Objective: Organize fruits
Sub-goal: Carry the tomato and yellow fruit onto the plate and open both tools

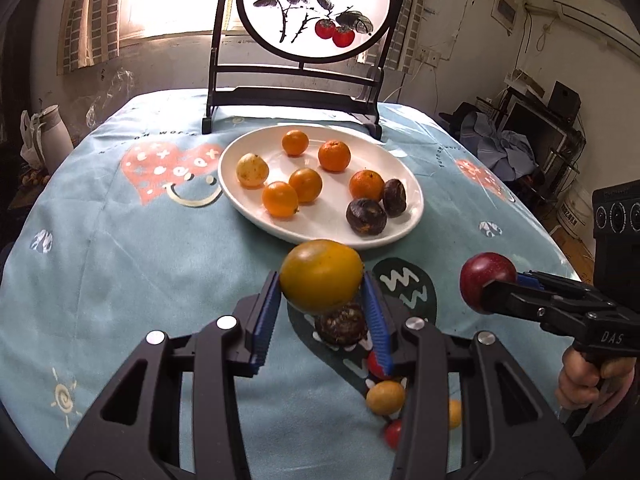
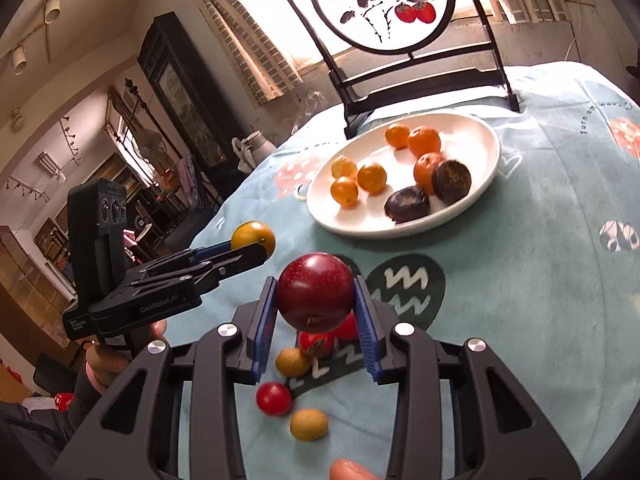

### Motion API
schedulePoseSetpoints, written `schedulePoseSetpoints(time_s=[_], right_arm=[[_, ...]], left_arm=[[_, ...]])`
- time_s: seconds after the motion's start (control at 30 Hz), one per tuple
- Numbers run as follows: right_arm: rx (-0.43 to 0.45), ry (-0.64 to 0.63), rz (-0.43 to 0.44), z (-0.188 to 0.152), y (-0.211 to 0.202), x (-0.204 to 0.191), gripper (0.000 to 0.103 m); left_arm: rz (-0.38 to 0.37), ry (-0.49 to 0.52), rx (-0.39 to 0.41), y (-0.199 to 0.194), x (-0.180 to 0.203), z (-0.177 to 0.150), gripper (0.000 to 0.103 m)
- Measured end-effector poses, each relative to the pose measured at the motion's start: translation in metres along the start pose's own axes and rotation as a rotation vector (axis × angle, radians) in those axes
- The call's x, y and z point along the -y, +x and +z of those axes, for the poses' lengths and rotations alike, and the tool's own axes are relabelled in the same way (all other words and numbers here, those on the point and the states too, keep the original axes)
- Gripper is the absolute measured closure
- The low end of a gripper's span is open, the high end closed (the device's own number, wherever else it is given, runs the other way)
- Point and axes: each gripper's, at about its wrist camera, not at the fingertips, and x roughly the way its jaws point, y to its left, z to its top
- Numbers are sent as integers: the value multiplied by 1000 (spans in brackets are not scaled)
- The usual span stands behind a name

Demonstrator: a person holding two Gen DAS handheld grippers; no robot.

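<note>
My left gripper [image 1: 322, 280] is shut on a yellow-orange fruit [image 1: 321, 276] and holds it above the cloth, just short of the white plate [image 1: 256, 208]. It also shows in the right wrist view [image 2: 253, 236]. My right gripper [image 2: 316, 292] is shut on a dark red plum [image 2: 315, 291], held above the cloth; the plum also shows in the left wrist view [image 1: 486, 282]. The plate [image 2: 472, 200] holds several oranges, one pale yellow fruit [image 1: 252, 169] and two dark brown fruits [image 1: 366, 216].
Loose fruits lie on the blue tablecloth below the grippers: a dark brown one [image 1: 341, 326], small red ones [image 2: 274, 399] and small tan ones [image 2: 308, 424]. A black-framed round painted screen [image 1: 292, 96] stands behind the plate. The table edge drops off left and right.
</note>
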Motion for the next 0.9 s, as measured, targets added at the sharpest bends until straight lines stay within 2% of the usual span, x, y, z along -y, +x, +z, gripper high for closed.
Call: schedulePoseSetpoints(time_s=[0.1, 0.23, 0.47, 0.83, 0.9], right_arm=[[46, 5, -76, 24, 12, 10, 65], [48, -21, -183, 46, 41, 22, 65], [5, -68, -206, 61, 82, 32, 65], [-35, -111, -199, 70, 110, 34, 65], [-38, -113, -204, 70, 111, 33, 54]], left_arm=[[12, 19, 15, 15, 4, 27, 61], [23, 2, 12, 49, -3, 62, 61], [90, 15, -46, 108, -20, 101, 61], [144, -15, -93, 155, -37, 118, 61], [166, -28, -106, 157, -38, 118, 57]])
